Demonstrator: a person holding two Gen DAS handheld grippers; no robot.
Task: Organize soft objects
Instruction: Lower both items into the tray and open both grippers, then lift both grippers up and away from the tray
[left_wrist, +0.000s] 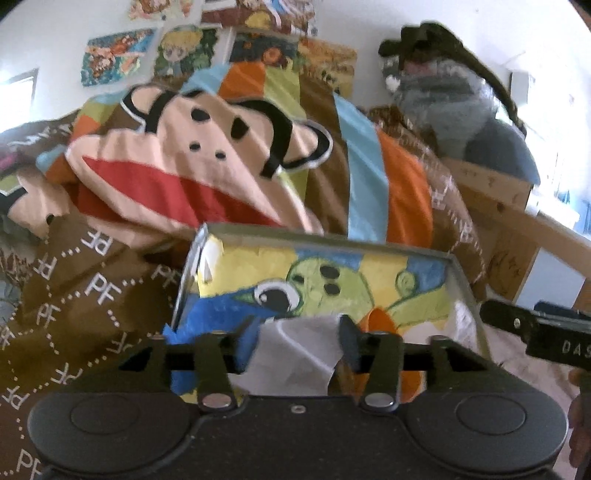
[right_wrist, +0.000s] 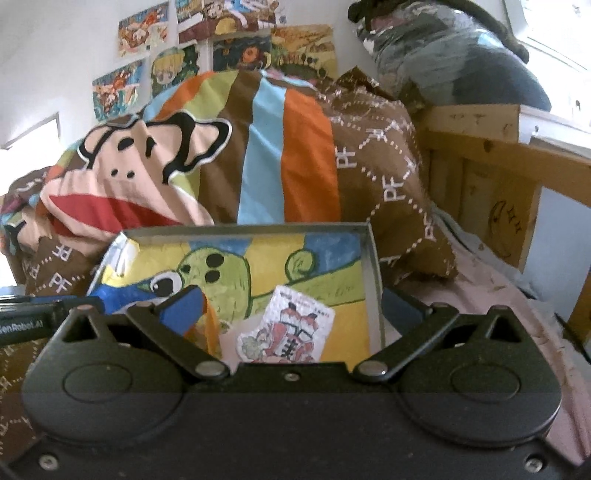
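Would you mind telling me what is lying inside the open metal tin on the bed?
Inside the tin, a cartoon drawing lines the back. A small printed paper and orange scraps lie in front. The gripper bodies hide the tin's bottom.

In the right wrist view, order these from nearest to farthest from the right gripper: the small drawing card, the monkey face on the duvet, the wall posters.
1. Small drawing card, between the open fingers of the right gripper, inside the metal box.
2. Monkey face, behind the box, to the left.
3. Wall posters, farthest, up top.
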